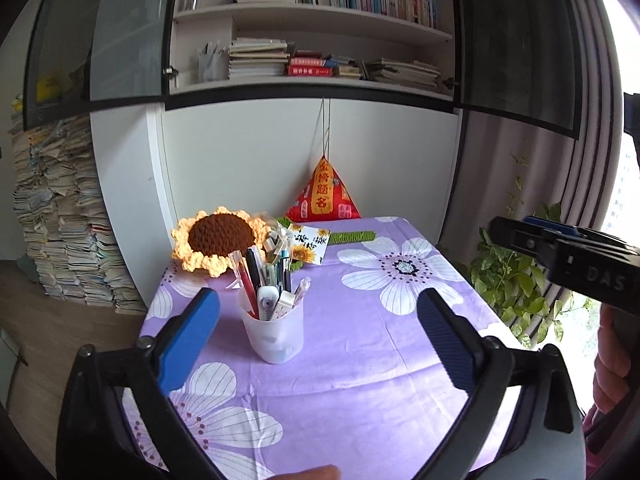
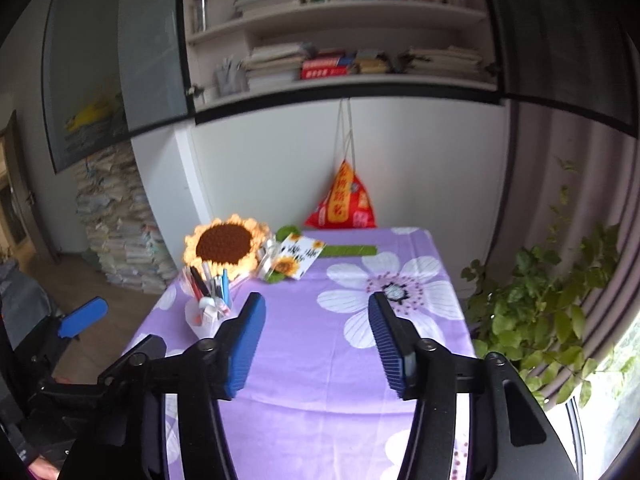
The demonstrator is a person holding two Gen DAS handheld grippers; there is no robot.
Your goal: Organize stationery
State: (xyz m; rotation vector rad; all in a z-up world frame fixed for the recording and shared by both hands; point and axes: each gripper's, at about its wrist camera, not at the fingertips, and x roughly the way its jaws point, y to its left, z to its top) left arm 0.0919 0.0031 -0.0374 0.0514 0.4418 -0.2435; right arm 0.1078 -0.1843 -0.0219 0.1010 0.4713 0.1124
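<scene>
Hovering: left gripper (image 1: 318, 312) apart | right gripper (image 2: 316, 316) apart | pen cup (image 1: 273, 330) before crochet sunflower (image 1: 219, 236)

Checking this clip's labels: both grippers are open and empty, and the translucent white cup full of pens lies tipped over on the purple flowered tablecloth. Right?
Not quite. The translucent white cup stands upright on the purple flowered tablecloth, pens pointing up, as the left wrist view shows. The left gripper and right gripper are indeed open and empty.
</scene>
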